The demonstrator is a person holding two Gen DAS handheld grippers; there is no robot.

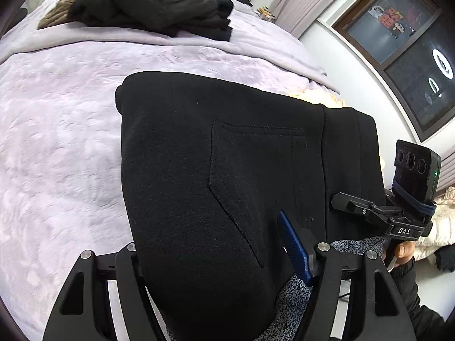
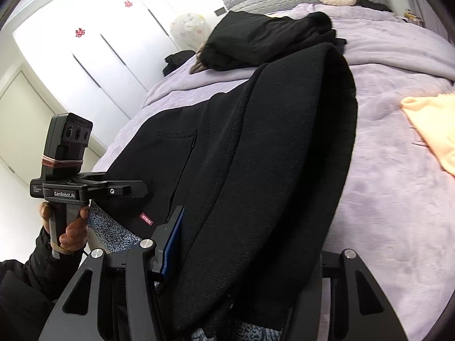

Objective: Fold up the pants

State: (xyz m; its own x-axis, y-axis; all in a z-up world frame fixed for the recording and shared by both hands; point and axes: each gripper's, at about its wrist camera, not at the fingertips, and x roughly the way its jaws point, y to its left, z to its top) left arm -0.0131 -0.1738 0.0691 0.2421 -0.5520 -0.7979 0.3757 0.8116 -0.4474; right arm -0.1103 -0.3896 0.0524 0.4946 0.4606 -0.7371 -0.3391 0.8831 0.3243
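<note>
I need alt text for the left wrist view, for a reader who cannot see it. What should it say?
Black pants, folded with a pocket seam showing, lie on a lilac blanket and fill the gap between the left gripper's fingers. The right gripper reaches to the pants' right edge, and a pile of dark clothes sits farther up the bed.

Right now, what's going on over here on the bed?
A person is folding black pants on a bed covered by a lavender blanket, using a handheld gripper in each hand. The left gripper and right gripper each have the black fabric running between their fingers near the waistband end, where the speckled grey lining shows; whether either is clamped shut is unclear. The pants look already doubled over. A pile of dark clothes sits farther up the bed.
</note>
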